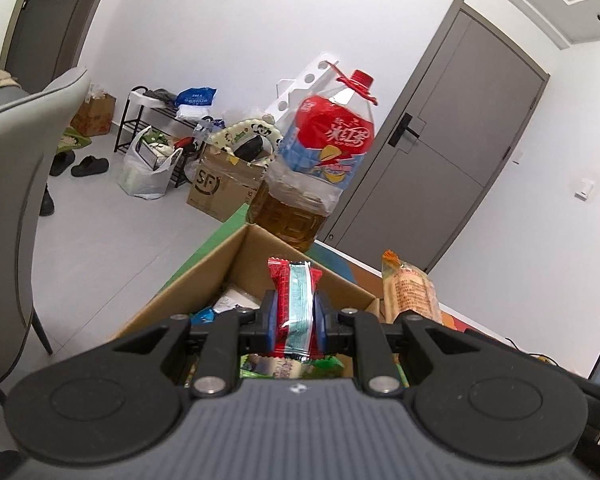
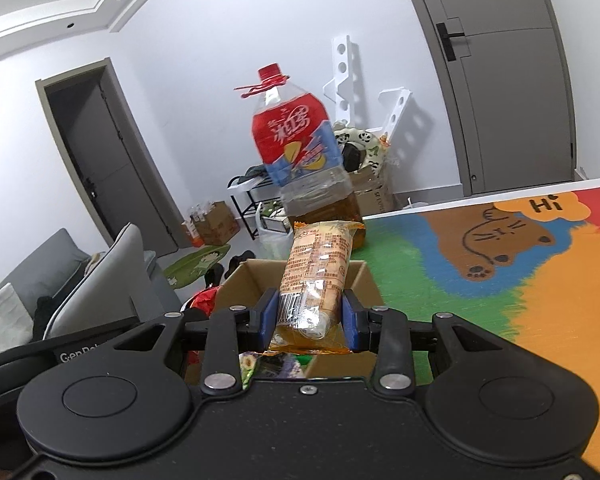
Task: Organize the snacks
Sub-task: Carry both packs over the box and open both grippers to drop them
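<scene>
My left gripper [image 1: 295,316] is shut on a thin red and teal snack packet [image 1: 296,304], held upright above an open cardboard box [image 1: 204,280]. More wrapped snacks [image 1: 236,304] lie inside that box. My right gripper [image 2: 309,318] is shut on an orange clear-wrapped biscuit pack [image 2: 320,276], which sticks forward over the same cardboard box [image 2: 244,280]. The orange biscuit pack [image 1: 410,290] also shows at the right in the left wrist view. In the right wrist view the red snack packet [image 2: 204,300] peeks out at the left.
A big oil bottle [image 1: 320,164] with a red cap and label stands just behind the box, on a colourful cartoon mat [image 2: 500,248]. A grey chair [image 1: 8,208] is close at the left. Boxes, bags and a black rack [image 1: 156,136] clutter the floor by the wall.
</scene>
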{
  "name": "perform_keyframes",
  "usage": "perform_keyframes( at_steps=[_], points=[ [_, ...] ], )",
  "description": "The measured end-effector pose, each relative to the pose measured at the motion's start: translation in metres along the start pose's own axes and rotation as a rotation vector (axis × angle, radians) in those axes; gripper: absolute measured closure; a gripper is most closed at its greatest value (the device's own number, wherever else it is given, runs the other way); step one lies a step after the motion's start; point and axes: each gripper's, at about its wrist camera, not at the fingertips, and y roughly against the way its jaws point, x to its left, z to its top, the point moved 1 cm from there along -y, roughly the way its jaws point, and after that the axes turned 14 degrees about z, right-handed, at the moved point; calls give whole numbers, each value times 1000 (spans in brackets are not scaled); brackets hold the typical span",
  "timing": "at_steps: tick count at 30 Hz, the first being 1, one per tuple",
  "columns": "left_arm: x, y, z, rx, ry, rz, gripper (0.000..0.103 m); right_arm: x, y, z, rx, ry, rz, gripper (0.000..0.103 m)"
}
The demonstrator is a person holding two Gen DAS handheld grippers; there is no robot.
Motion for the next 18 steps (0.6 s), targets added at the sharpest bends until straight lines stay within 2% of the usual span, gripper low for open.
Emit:
perform_keyframes(
  at_steps=[7, 12, 14, 18],
  points=[
    [12, -11, 3, 27, 44, 10, 80, 10, -11, 0, 11, 8, -2, 69],
    [23, -7, 6, 17, 49, 21, 65, 12, -18, 0, 13, 3, -4, 69],
    [28, -4, 7, 9, 50, 22, 56, 14, -20, -1, 17, 2, -1, 69],
    [37, 1, 9, 0, 56, 36, 50, 20, -25, -2, 26, 10, 8, 69]
  ],
)
